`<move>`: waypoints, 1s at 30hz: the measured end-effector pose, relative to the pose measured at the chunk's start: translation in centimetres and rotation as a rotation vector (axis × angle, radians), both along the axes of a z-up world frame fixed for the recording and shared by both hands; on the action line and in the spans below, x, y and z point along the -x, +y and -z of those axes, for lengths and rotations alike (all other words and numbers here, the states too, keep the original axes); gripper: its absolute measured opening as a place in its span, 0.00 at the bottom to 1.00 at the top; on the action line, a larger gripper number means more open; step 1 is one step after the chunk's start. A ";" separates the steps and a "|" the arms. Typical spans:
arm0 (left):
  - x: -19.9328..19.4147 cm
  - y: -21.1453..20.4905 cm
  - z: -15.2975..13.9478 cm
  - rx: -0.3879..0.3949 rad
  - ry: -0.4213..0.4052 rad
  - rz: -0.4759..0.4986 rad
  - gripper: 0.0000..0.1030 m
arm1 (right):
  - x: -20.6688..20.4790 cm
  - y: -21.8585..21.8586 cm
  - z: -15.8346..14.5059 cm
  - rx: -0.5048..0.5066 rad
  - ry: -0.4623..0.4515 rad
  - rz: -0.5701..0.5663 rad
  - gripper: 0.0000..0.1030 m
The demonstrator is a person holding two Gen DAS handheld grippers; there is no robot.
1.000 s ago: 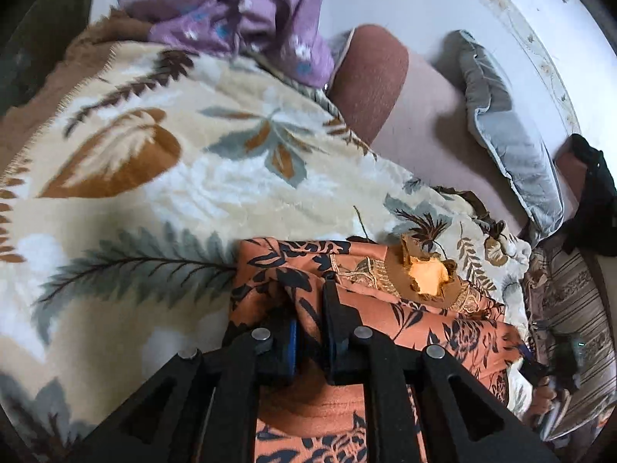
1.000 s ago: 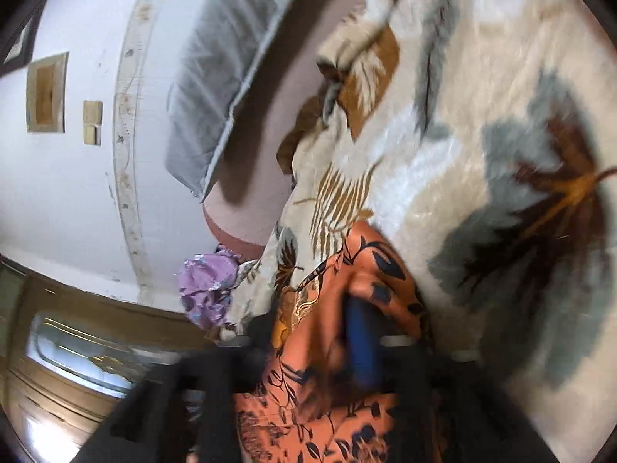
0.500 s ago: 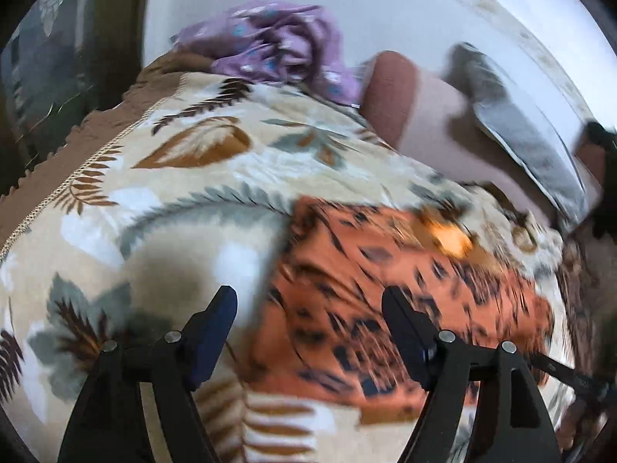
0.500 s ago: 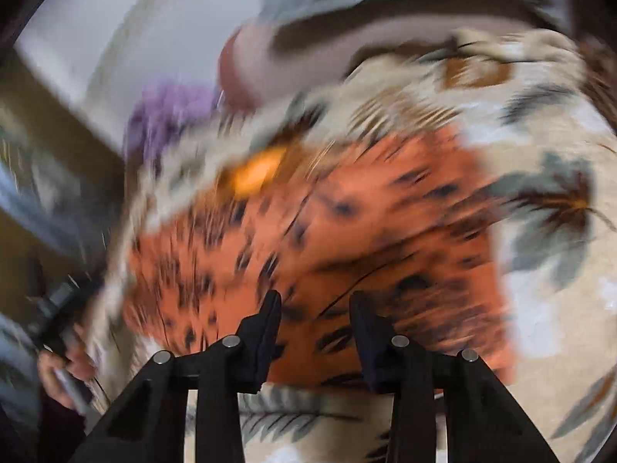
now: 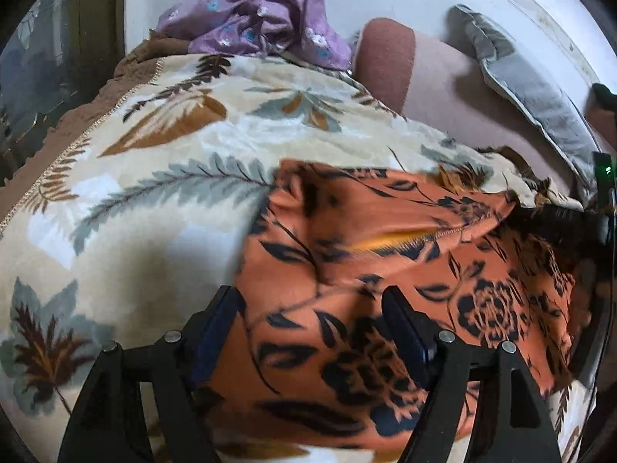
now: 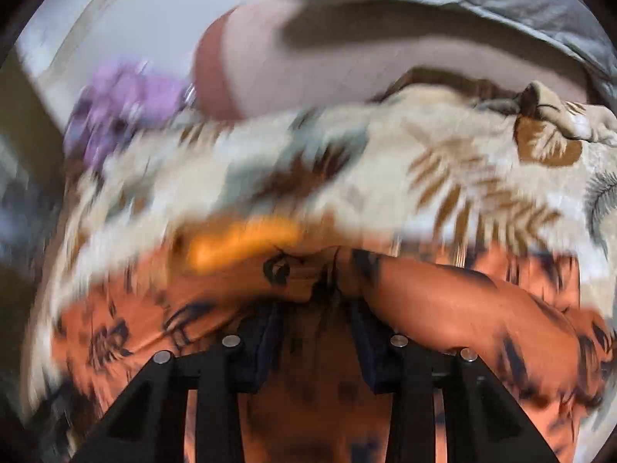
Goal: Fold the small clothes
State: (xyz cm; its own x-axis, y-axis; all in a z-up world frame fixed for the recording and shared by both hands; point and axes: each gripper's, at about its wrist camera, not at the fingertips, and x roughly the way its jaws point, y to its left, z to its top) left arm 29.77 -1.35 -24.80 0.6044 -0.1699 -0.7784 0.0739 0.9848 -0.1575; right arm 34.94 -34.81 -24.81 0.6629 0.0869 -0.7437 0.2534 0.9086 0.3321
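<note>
On the leaf-print blanket (image 5: pixel 162 208) lies the orange floral garment (image 5: pixel 385 289); left gripper (image 5: pixel 312 308) gapes wide above it, right gripper (image 6: pixel 314 308) narrow, pinching a bunched fold.

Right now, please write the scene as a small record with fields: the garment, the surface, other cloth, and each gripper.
garment: orange floral garment, lying on the blanket
surface: cream leaf-print blanket
other cloth: crumpled purple flowered cloth at the blanket's far edge; grey pillow by the wall
left gripper: open over the garment
right gripper: narrow gap, cloth between the jaws; grip unclear in blur
</note>
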 end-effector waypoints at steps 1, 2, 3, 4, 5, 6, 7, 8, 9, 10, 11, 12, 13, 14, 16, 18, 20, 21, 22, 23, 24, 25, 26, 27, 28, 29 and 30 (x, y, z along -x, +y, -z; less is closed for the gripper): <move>-0.3 0.7 0.0 0.007 0.003 -0.024 0.76 | -0.1 -0.3 -0.6 -0.017 -0.028 0.025 0.38; -0.5 1.3 0.0 0.019 0.013 -0.043 0.76 | 0.3 -0.3 -1.3 -0.031 -0.062 0.030 0.39; -0.7 1.9 0.0 0.034 0.025 -0.064 0.76 | 0.7 0.3 -1.7 -0.034 -0.082 0.013 0.39; -0.9 3.0 0.1 0.064 0.039 -0.099 0.76 | 1.1 1.0 -2.1 -0.033 -0.086 -0.021 0.39; -0.9 3.6 0.0 0.082 0.046 -0.118 0.76 | 1.4 2.3 -2.3 -0.033 -0.075 -0.071 0.39; -0.9 4.4 -0.2 0.098 0.054 -0.142 0.76 | 2.2 3.9 -2.3 -0.035 -0.057 -0.146 0.39; -0.8 4.8 -0.4 0.097 0.056 -0.161 0.76 | 2.4 5.7 -2.1 -0.028 -0.041 -0.203 0.39; -0.8 5.3 -0.7 0.089 0.052 -0.178 0.76 | 2.9 7.7 -1.8 -0.014 -0.015 -0.269 0.39; -0.7 5.7 -0.9 0.078 0.045 -0.192 0.76 | 3.5 9.6 -1.3 -0.004 0.016 -0.338 0.39; -0.7 6.1 -1.1 0.060 0.037 -0.207 0.76 | 3.9 11.7 -0.6 -0.006 0.053 -0.408 0.39; -0.7 6.4 -1.1 0.057 0.037 -0.218 0.76 | 4.0 13.8 0.3 -0.011 0.089 -0.463 0.39; -0.8 6.8 -1.1 0.066 0.042 -0.227 0.76 | 4.0 15.5 1.0 -0.005 0.115 -0.503 0.39; -0.9 7.3 -0.9 0.100 0.056 -0.236 0.76 | 3.6 17.3 1.6 0.030 0.130 -0.537 0.39; -1.1 7.6 -0.7 0.126 0.069 -0.238 0.76 | 2.7 18.8 1.8 0.108 0.124 -0.551 0.39; -1.4 7.9 -0.4 0.151 0.089 -0.243 0.76 | 0.0 20.6 1.7 0.184 0.090 -0.545 0.39; -1.6 7.8 -0.4 0.137 0.083 -0.244 0.76 | -3.8 20.7 1.5 0.160 0.085 -0.488 0.39; -1.9 7.5 -0.4 0.125 0.078 -0.235 0.76 | -7.4 20.1 1.1 0.116 0.072 -0.414 0.39; -2.1 7.3 -0.5 0.123 0.078 -0.226 0.76 | -8.6 19.7 0.8 0.094 0.062 -0.372 0.39; -2.2 7.1 -0.6 0.119 0.077 -0.217 0.76 | -9.4 19.1 0.2 0.082 0.037 -0.316 0.39; -2.3 6.9 -0.8 0.112 0.070 -0.207 0.76 | -9.4 18.3 -0.5 0.055 0.000 -0.273 0.39; -2.3 6.7 -1.0 0.106 0.062 -0.197 0.76 | -9.0 17.2 -1.1 0.016 -0.031 -0.243 0.39; -2.2 6.3 -1.2 0.093 0.049 -0.182 0.76 | -8.5 16.6 -1.5 -0.008 -0.045 -0.230 0.39; -2.1 6.0 -1.4 0.087 0.041 -0.171 0.76 | -8.1 15.9 -1.9 -0.021 -0.055 -0.221 0.39; -1.9 5.7 -1.5 0.083 0.032 -0.158 0.76 | -6.8 14.7 -2.3 -0.013 -0.061 -0.213 0.39; -1.7 5.1 -1.7 0.079 0.021 -0.139 0.76 | -5.8 13.8 -2.5 0.004 -0.062 -0.206 0.39; -1.4 4.6 -1.8 0.072 0.014 -0.123 0.76 | -4.2 12.5 -2.7 0.029 -0.062 -0.192 0.39; -1.1 4.0 -2.0 0.059 0.005 -0.103 0.76 | -3.0 10.9 -2.7 0.047 -0.060 -0.173 0.39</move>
State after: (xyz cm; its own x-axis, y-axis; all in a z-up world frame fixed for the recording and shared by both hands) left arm 30.91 2.64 -22.84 0.6170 -0.1527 -0.7720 -0.0282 0.9761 -0.2155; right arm 37.94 -23.95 -22.11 0.6845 0.1696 -0.7090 0.0732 0.9516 0.2984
